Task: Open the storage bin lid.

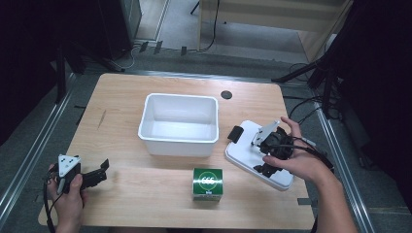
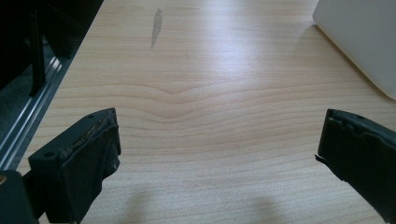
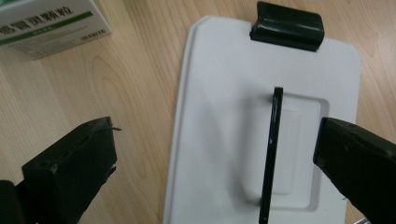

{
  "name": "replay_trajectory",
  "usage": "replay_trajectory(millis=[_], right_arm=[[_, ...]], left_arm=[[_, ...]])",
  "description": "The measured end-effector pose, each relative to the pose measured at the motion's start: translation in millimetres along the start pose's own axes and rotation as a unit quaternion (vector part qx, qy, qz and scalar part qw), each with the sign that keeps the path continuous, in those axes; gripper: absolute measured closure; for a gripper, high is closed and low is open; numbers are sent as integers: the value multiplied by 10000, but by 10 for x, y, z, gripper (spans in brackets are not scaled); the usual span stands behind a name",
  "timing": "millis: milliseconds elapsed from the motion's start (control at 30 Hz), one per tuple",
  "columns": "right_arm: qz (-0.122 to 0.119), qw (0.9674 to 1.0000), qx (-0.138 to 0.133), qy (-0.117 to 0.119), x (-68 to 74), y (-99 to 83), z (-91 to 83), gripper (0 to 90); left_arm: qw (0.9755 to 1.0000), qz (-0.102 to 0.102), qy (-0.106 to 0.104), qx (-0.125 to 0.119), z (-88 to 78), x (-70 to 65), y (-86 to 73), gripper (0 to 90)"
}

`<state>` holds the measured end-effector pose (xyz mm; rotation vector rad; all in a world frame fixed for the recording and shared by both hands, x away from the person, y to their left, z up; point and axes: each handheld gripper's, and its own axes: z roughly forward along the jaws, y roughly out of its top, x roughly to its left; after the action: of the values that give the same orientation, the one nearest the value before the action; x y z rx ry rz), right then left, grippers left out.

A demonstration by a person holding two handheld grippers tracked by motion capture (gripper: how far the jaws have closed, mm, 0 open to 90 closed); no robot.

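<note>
A white plastic bin [image 1: 178, 146] stands in the middle of the wooden table, nothing showing inside. To its right lies a flat white lid [image 1: 241, 153] [image 3: 219, 88] with a black clip [image 1: 235, 133] [image 3: 286, 25] at its far end and a thin black handle [image 3: 271, 154] upright in its recess. My right gripper [image 1: 265, 158] [image 3: 217, 168] hovers open over the lid, the handle between its jaws and nearer the right one. A green and white box [image 1: 208, 183] [image 3: 46, 23] sits at the front. My left gripper [image 1: 101, 171] [image 2: 219, 158] rests open at the front left, nothing between its jaws.
A dark smudge [image 1: 102, 118] [image 2: 156, 28] marks the wood left of the bin [image 2: 364, 42]. A round black grommet [image 1: 226, 94] sits behind the bin. Metal rails [image 1: 34, 150] run along both table sides, and cables lie on the floor at the right.
</note>
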<state>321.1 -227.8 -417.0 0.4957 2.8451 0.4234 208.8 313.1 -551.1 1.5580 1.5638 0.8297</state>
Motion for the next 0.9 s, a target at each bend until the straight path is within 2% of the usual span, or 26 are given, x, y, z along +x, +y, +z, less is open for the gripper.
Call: replay_trajectory(millis=[367, 433, 600, 900], right_arm=[[-344, 9993, -13, 121, 159, 224, 13, 0], [-472, 9988, -30, 125, 205, 286, 17, 0], [-558, 9981, -74, 246, 289, 387, 18, 0], [-830, 9961, -79, 282, 443, 534, 41, 0]], left_arm=[[10000, -9, -3, -9, 1, 2, 0, 0], [10000, -3, -6, -8, 1, 4, 0, 0], [10000, -2, -3, -11, 2, 0, 0, 0], [10000, 4, 2, -16, -1, -1, 0, 0]])
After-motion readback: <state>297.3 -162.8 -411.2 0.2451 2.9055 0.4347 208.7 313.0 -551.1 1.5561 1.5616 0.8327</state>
